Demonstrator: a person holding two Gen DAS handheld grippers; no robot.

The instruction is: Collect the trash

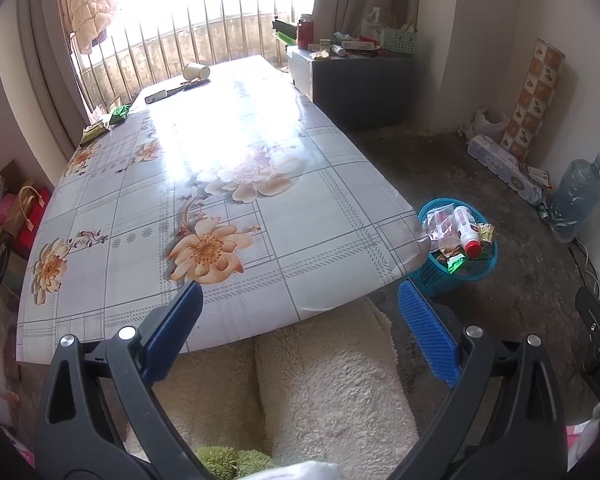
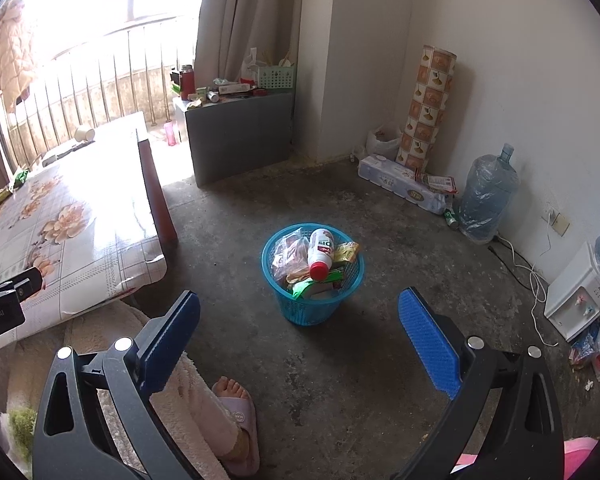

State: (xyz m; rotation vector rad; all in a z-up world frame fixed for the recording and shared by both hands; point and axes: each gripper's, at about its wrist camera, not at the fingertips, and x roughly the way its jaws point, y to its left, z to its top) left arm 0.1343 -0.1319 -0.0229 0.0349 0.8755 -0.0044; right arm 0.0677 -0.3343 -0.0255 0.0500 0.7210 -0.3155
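Trash remains at the table's far left edge: green wrappers, a tipped paper cup. Left gripper spread wide, empty, over the near edge. Blue basket on the floor holds a red-capped bottle and wrappers; lower contents hidden. Right gripper spread, empty.

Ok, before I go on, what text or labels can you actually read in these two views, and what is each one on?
"DAS", cut off by the edge: right gripper body, seen in the left wrist view.
"D", large, rest too small: white bottle in the blue basket.
Mirrored, partly cut lettering ending in "Robot.AI": left gripper body, in the right wrist view.
Unreadable: slipper logo, tissue pack print, wrappers in the basket.
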